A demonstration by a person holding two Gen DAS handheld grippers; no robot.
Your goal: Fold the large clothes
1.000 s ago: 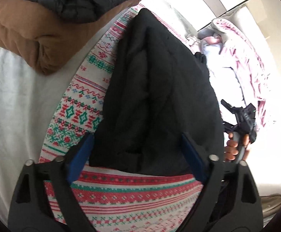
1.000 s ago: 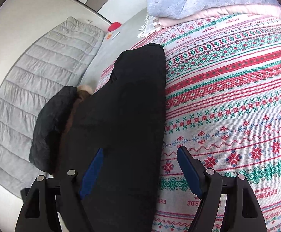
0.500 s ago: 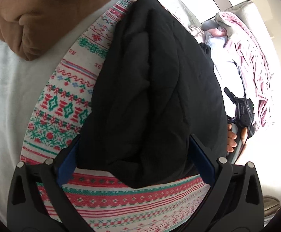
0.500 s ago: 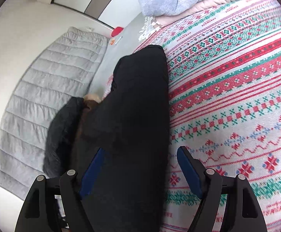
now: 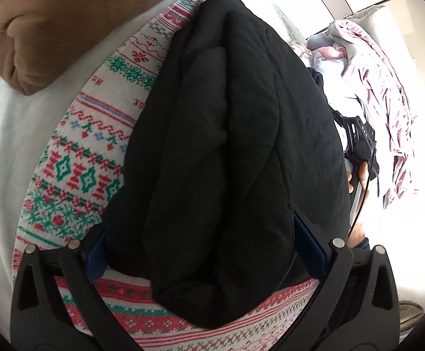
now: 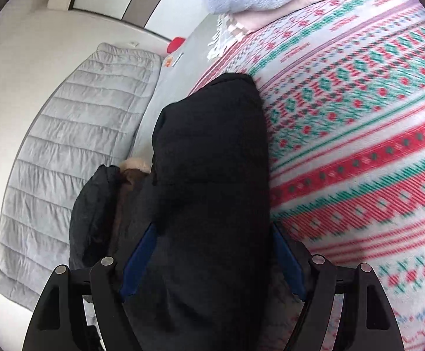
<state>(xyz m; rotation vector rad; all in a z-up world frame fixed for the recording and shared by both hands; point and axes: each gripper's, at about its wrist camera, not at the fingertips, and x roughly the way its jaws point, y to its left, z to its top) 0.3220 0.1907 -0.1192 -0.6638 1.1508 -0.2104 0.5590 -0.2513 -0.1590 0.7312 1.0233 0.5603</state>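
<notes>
A folded black padded jacket (image 5: pixel 227 146) lies on a red, green and white patterned blanket (image 5: pixel 89 175). My left gripper (image 5: pixel 197 234) straddles its near end with the jaws at their widest, the bulk filling the gap between the blue pads. From the other end, my right gripper (image 6: pixel 213 231) stands open astride the same black jacket (image 6: pixel 212 152), its fingers at either flank. That right gripper's body (image 5: pixel 358 143) and the hand (image 5: pixel 361 172) holding it show past the jacket in the left wrist view.
A folded brown garment (image 5: pixel 37 38) rests on the white sheet (image 5: pixel 1 146) to the left, with a dark quilted jacket (image 6: pixel 92 213) on it. Pink and pale blue bedding (image 5: pixel 373 87) is heaped beyond. A grey quilted pad (image 6: pixel 66 146) lines the wall.
The left jaws have spread wider and come closer over the jacket's end. The right gripper slid sideways from the blanket, so the jacket now sits between both its fingers.
</notes>
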